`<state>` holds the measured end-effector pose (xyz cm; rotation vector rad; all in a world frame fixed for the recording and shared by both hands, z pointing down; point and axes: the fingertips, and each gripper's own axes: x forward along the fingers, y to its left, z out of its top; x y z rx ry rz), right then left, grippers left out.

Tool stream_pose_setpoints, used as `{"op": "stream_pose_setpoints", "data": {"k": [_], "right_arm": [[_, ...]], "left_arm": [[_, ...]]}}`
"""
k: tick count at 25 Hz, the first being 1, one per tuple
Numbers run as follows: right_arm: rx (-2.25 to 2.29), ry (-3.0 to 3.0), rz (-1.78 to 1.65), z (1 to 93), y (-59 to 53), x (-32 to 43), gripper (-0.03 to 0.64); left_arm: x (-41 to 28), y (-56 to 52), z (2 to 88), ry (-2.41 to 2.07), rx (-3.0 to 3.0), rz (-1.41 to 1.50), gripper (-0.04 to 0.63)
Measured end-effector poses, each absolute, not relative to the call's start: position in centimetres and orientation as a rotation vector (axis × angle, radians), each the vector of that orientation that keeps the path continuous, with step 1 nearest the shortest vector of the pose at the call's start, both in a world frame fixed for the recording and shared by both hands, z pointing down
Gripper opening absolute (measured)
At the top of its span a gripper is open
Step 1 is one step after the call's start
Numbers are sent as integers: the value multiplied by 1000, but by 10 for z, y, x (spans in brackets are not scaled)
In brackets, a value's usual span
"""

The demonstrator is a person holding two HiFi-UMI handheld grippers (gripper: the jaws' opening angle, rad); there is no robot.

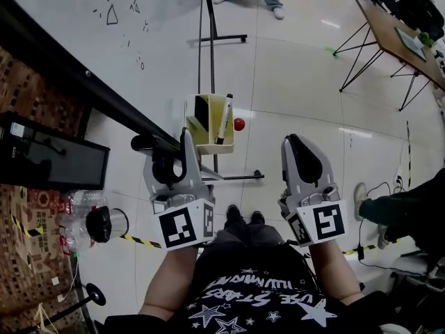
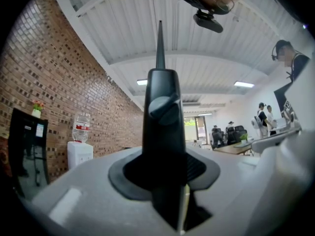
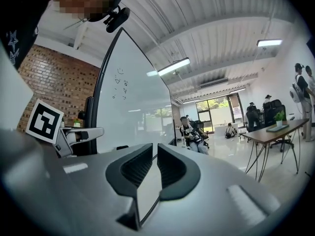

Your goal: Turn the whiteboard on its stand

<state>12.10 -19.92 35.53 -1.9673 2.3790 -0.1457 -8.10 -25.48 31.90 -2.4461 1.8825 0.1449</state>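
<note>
The whiteboard (image 1: 62,12) is seen from above, with its black frame edge (image 1: 83,82) running down to my left gripper (image 1: 174,160). That gripper is shut on the frame. In the left gripper view the black frame (image 2: 162,132) stands edge-on between the jaws of the left gripper (image 2: 165,181). My right gripper (image 1: 300,148) hangs in the air to the right, apart from the board, shut with nothing in it. In the right gripper view the whiteboard (image 3: 133,102) rises to the left beyond the right gripper (image 3: 154,166), and the left gripper (image 3: 74,134) shows at its edge.
A yellow tray (image 1: 208,147) on the stand holds a marker (image 1: 224,119). The stand's black legs (image 1: 208,47) reach across the floor. A black cabinet (image 1: 49,158) and a water bottle (image 1: 83,207) are at the left. A desk (image 1: 389,30) stands at the far right, and a seated person (image 1: 396,207) is nearer.
</note>
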Motion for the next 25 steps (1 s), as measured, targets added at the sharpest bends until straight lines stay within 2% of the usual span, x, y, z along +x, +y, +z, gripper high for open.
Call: {"op": "stream_pose_setpoints", "data": {"k": [5,12,25], "right_arm": [[-1892,2423,-124,355,-181,133,35],[-1847,2496,-152,357,-230,130,35],[-2091,2283,-68,360,-140,120,35]], "left_arm": [[-74,-228,316,1865,-2450,150,156],[-78,-259,319,1918,-2444,123,156],[-82,-206,317,1806,-2491,173,156]]}}
